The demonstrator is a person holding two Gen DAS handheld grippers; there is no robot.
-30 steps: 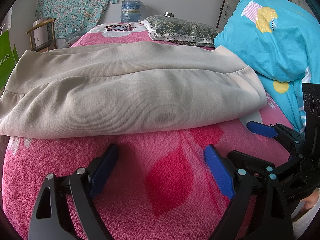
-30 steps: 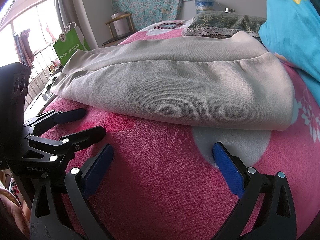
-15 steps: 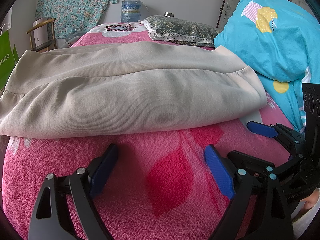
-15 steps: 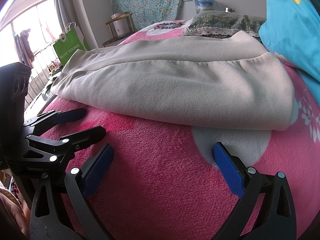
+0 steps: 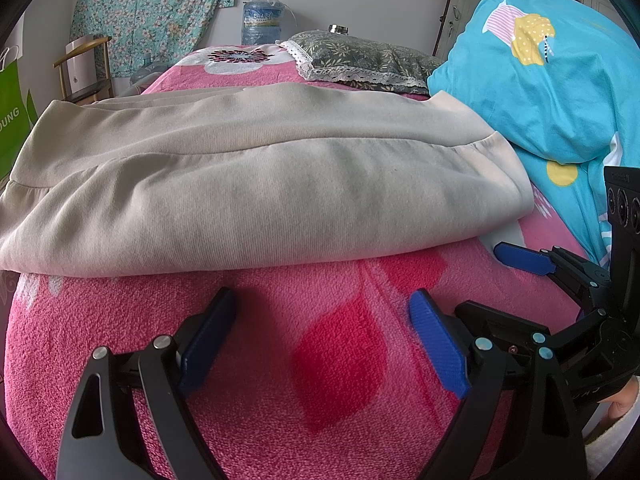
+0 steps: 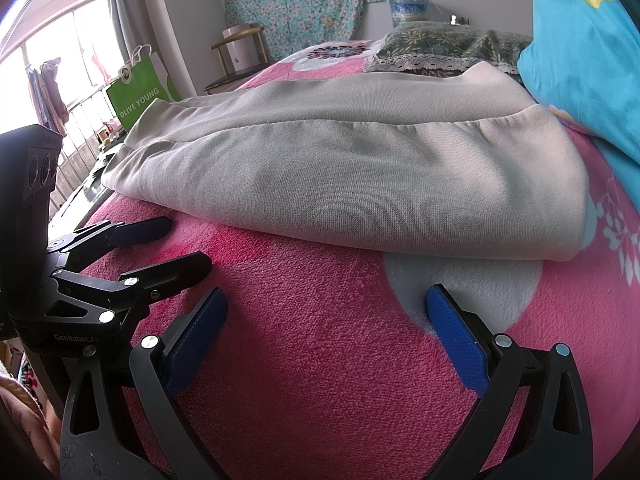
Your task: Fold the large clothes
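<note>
A large beige sweatshirt (image 5: 256,184) lies folded in layers on the pink fleece bed cover (image 5: 320,360); it also shows in the right wrist view (image 6: 360,176). My left gripper (image 5: 320,328) is open and empty, low over the cover just short of the garment's near fold. My right gripper (image 6: 326,328) is open and empty, also just short of the near fold. Each gripper shows at the edge of the other's view: the right one (image 5: 480,280) and the left one (image 6: 176,244), both open.
A bright blue quilt (image 5: 540,80) is piled at the right against the garment. A grey-green pillow (image 5: 360,60) lies at the bed's far end. A green shopping bag (image 6: 140,100), a chair (image 6: 240,52) and a window stand at the left.
</note>
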